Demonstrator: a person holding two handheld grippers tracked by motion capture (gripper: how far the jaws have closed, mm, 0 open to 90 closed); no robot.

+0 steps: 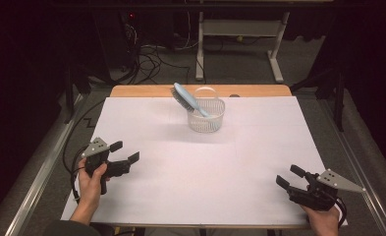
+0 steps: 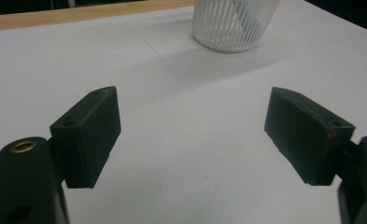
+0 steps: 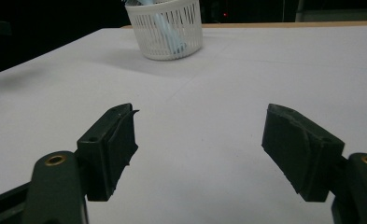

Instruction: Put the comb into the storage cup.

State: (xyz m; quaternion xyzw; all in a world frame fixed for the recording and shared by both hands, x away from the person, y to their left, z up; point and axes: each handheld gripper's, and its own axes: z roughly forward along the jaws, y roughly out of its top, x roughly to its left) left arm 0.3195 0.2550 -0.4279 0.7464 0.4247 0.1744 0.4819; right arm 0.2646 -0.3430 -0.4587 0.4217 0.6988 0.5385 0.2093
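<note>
Both tongs gape empty: left gripper [image 1: 123, 151] at eight o'clock, right gripper [image 1: 289, 175] at four; brush [image 1: 187, 100] leans in the basket [image 1: 206, 123] at twelve.

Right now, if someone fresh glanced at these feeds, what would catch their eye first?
First, the white slatted basket at the far middle of the white table, with a light blue hairbrush standing in it, bristle head leaning out over its left rim. Next, the left gripper and right gripper at the near corners, both with jaws open and nothing between them.
</note>
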